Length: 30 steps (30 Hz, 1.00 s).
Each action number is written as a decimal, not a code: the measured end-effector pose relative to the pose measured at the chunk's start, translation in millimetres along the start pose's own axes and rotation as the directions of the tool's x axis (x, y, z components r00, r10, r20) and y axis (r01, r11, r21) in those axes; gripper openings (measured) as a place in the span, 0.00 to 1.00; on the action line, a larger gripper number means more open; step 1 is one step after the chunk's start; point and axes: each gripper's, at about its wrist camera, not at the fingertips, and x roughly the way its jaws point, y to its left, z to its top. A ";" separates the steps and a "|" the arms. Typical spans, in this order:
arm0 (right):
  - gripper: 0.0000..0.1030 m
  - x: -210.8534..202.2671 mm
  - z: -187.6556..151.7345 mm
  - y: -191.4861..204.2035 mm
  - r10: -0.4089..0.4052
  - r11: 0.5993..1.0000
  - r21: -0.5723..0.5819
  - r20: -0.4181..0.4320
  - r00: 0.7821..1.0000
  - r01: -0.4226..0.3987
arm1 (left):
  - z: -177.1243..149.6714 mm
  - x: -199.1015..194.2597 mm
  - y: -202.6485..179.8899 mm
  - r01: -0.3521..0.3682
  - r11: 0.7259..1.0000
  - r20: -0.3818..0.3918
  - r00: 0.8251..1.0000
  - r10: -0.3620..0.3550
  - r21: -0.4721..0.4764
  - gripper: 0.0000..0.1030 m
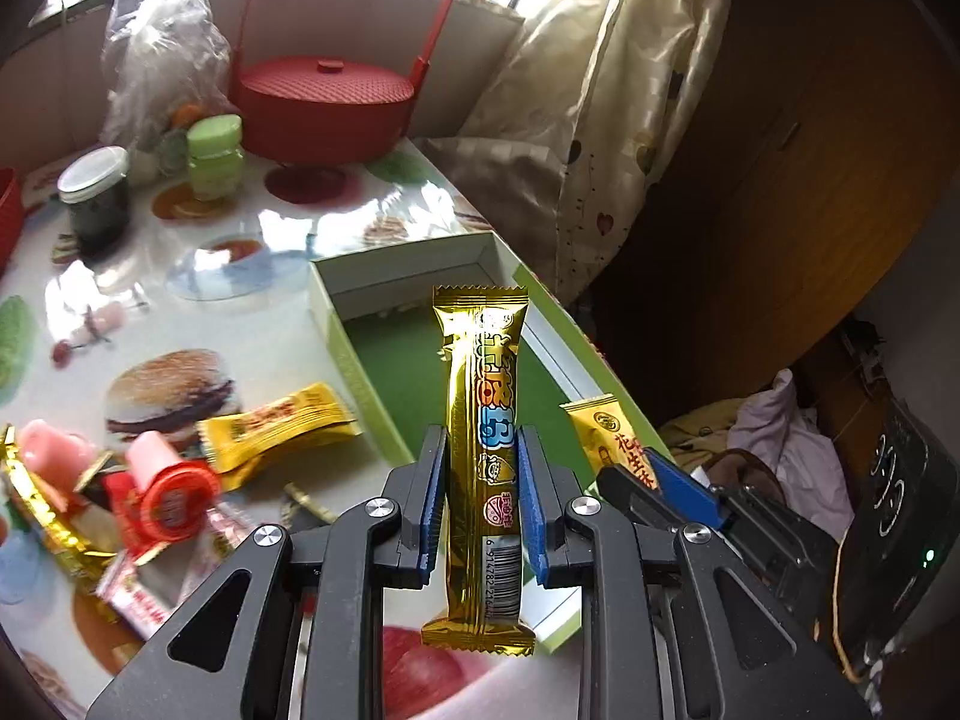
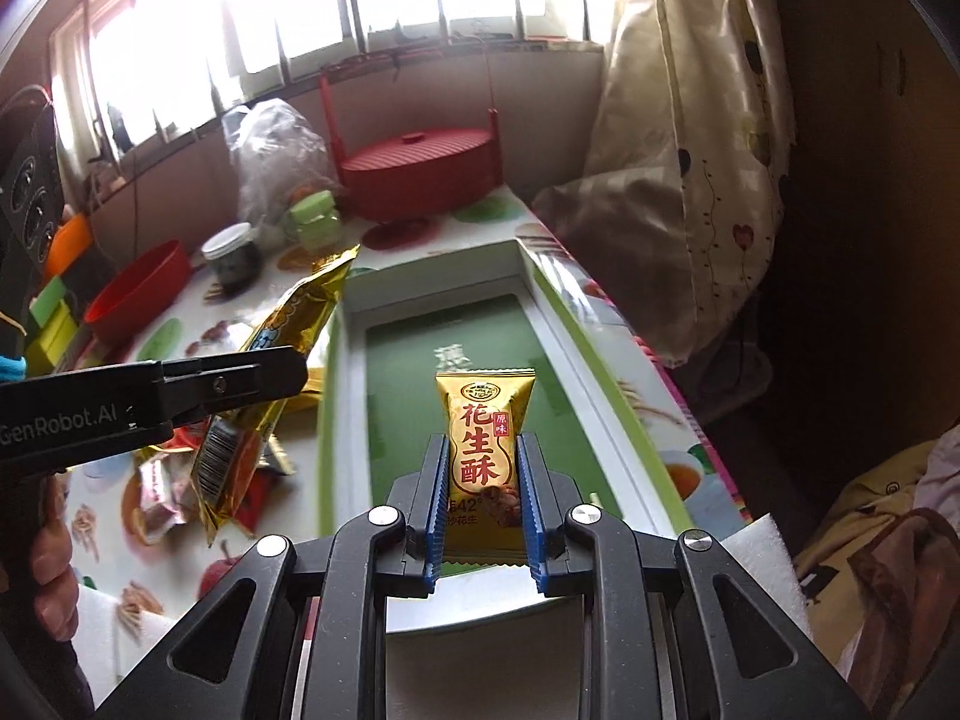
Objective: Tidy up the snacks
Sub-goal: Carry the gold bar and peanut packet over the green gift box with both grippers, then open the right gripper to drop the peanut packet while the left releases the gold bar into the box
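Over the green box [image 2: 543, 324] on the bench [image 1: 288, 312]: left tongs [image 1: 482, 495] clenched on long gold bar [image 1: 483, 450], right tongs [image 2: 483, 501] clenched on peanut candy [image 2: 485, 450]. Risk: tongs sit close, could clash or drop outside the rim

Long gold bar [image 1: 483, 462] upright over green-lined box [image 1: 396, 384]; short gold peanut-crisp pack [image 2: 485, 450] likewise.
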 end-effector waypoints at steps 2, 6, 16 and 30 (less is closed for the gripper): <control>0.20 4.5 0.6 -4.8 -0.005 1.000 0.004 -0.007 1.000 0.005 | 2.5 6.3 -4.1 0.002 1.000 -0.001 1.000 -0.002 0.004 0.23; 0.20 12.8 0.6 -15.2 -0.014 1.000 0.015 -0.019 1.000 0.015 | 4.7 20.4 -9.5 0.010 1.000 -0.017 1.000 -0.010 -0.009 0.23; 0.20 29.8 -0.6 -25.5 -0.029 0.999 0.012 -0.042 0.999 0.030 | 0.8 52.5 -17.6 -0.013 1.000 -0.067 0.998 0.012 -0.003 0.23; 0.21 39.9 -4.7 -24.2 -0.035 0.999 -0.006 -0.066 0.997 0.034 | -4.9 74.1 -19.9 -0.023 1.000 -0.112 0.993 0.023 -0.003 0.23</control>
